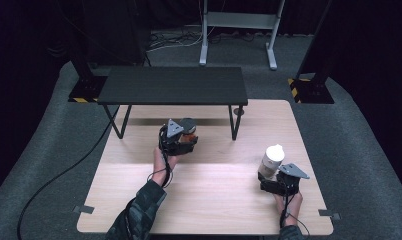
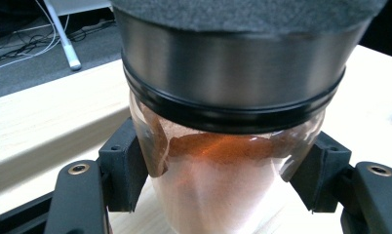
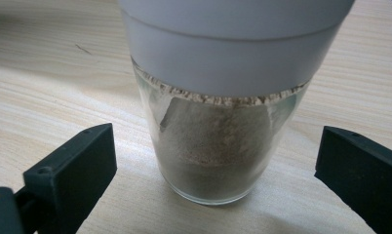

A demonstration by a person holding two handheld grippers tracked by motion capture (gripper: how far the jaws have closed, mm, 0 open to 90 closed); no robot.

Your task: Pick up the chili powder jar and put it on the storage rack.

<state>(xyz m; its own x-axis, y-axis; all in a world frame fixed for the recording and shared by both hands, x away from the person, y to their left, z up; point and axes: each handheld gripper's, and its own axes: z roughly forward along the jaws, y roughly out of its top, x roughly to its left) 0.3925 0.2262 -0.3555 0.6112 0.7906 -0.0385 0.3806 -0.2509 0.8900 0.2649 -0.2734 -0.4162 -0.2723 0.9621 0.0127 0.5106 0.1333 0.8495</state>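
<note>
High view overlooks the table (image 1: 209, 200); gripper views sit close above it, facing jars.

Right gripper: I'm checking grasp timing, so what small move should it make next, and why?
Probably close the right gripper: its jaws stand open on either side of the white-capped jar, apart from the glass, while the left gripper already clamps the metal-capped jar.

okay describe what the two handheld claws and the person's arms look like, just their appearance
Both the left claw and the right claw are black, blocky two-jaw tools, each topped by a grey three-cornered plate and trailing a thin black cable. Their jaw pads are flat black blocks with small screw holes. The left forearm wears a dark camouflage-patterned sleeve.
</note>
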